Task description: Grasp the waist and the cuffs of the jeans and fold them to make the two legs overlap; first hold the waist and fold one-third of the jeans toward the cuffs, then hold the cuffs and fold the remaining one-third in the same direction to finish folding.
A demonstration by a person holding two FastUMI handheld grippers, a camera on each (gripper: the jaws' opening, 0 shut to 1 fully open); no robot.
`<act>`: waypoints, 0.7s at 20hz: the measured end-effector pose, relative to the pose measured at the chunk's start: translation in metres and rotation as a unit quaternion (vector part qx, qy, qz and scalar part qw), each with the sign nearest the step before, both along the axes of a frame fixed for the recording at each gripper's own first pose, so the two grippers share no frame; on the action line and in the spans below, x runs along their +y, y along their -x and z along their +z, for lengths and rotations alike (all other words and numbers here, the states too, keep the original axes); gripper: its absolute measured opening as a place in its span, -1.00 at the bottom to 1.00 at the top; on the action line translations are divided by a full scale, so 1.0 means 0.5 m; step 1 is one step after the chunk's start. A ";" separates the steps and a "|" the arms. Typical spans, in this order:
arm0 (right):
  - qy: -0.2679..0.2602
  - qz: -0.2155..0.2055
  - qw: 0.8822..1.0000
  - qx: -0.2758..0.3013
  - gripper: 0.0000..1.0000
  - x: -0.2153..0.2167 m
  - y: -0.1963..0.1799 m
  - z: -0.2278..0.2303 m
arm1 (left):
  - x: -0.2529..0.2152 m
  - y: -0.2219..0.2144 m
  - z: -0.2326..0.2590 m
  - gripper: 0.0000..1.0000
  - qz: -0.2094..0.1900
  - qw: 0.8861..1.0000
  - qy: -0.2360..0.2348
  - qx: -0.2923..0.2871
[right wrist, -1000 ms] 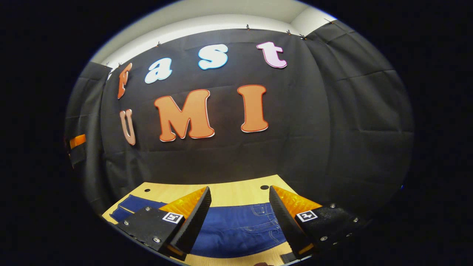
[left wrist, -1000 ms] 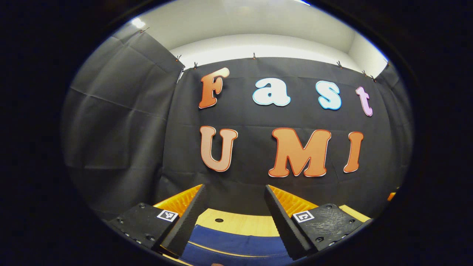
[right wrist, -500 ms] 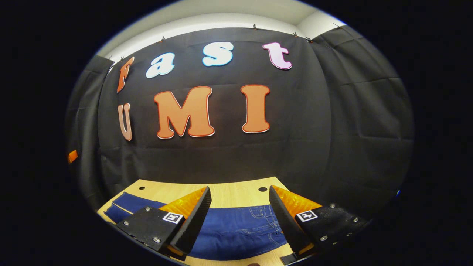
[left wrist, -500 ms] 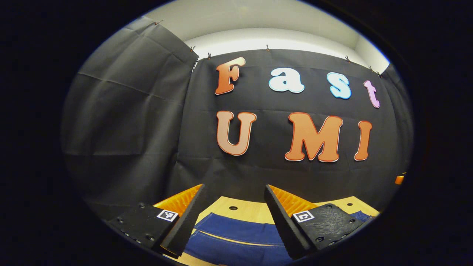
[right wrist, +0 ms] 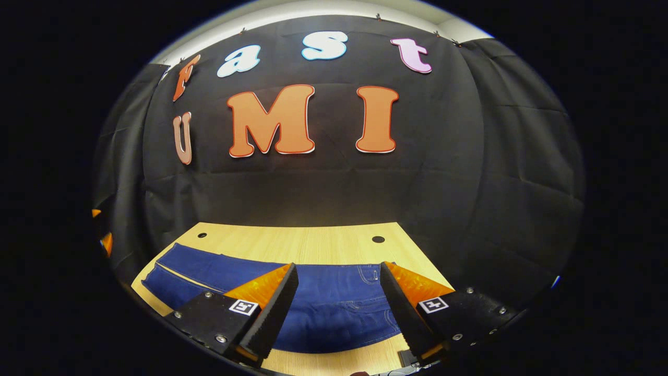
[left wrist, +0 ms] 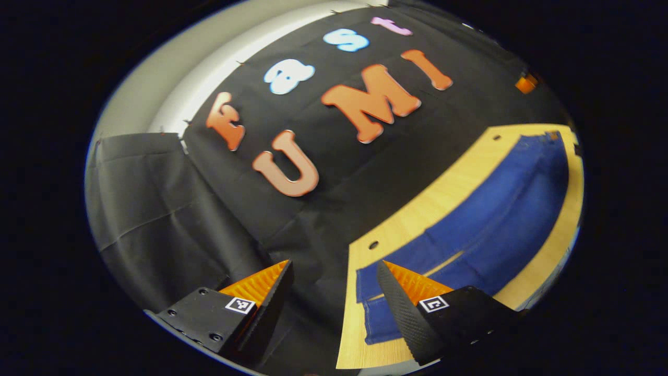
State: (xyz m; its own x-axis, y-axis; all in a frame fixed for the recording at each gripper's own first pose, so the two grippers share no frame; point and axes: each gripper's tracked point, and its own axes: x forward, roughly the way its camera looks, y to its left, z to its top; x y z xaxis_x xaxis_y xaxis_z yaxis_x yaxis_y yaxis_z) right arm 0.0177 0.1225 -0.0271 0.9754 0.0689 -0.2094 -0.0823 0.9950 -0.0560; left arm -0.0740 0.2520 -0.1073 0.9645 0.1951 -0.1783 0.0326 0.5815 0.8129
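Jeans (right wrist: 334,308) flat below open right gripper (right wrist: 336,308), untouched.

Jeans (right wrist: 334,313) partly behind fingers (right wrist: 271,308), waist end cropped

No readable text; square coded markers (right wrist: 243,307) on gripper fingers (right wrist: 271,308).

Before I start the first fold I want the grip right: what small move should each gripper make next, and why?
Probably lower both onto the jeans, which lie flat and unfolded on the table. The right gripper hangs open above the waist end, where the pockets show; the left gripper is open beside the cuffs, past the table's end. Neither touches denim yet.
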 end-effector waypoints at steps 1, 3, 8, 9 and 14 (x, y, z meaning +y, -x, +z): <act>0.008 -0.006 1.000 0.007 0.92 -0.011 0.004 -0.012 | -0.021 0.012 -0.065 0.96 -0.029 0.998 -0.048 0.037; 0.014 -0.015 0.999 0.025 0.92 -0.034 0.012 -0.031 | -0.040 0.024 -0.163 0.96 -0.060 0.990 -0.087 0.091; 0.026 -0.035 0.997 0.056 0.92 -0.080 0.036 -0.064 | -0.059 0.028 -0.377 0.97 -0.116 0.957 -0.161 0.213; 0.026 -0.036 0.997 0.060 0.92 -0.083 0.039 -0.067 | -0.048 0.022 -0.404 0.96 -0.119 0.951 -0.170 0.230; 0.034 -0.035 0.997 0.066 0.92 -0.088 0.044 -0.075 | 0.036 0.026 -0.507 0.95 -0.125 0.909 -0.242 0.315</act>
State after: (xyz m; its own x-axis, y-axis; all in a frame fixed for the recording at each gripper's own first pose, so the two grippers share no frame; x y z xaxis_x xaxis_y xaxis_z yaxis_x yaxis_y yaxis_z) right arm -0.0042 0.0786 -0.0646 0.9408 -0.0175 -0.3386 -0.0235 0.9929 -0.1166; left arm -0.0869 0.2699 -0.3606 0.7255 0.1856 -0.6627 0.6628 0.0709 0.7454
